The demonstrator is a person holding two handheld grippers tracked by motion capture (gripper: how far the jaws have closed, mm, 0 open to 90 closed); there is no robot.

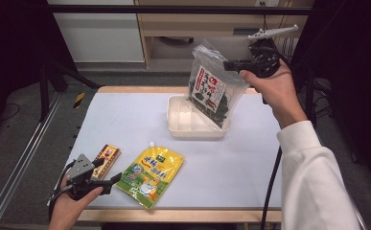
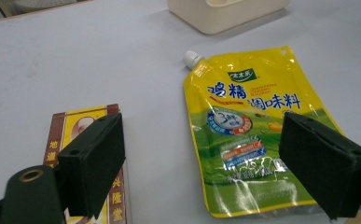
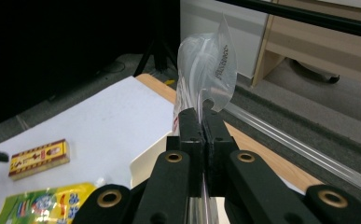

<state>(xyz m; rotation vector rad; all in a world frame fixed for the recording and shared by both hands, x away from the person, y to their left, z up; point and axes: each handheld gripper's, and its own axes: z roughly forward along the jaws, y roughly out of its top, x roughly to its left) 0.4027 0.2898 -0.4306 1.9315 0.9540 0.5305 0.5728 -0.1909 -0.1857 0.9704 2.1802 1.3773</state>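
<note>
My right gripper is shut on the upper edge of a clear seaweed bag with a red and white label. The bag hangs over a white tub at the back of the table. In the right gripper view the jaws pinch the clear bag top. My left gripper stands open low over the table's front left. It sits between a brown and yellow box and a yellow spout pouch. In the left gripper view, nothing lies between its pads; the pouch lies ahead right, the box under the left jaw.
A white mat covers the wooden table. Black frame rails and a tripod stand at the left. A wooden cabinet stands behind the table. The right gripper's cable hangs along the sleeve.
</note>
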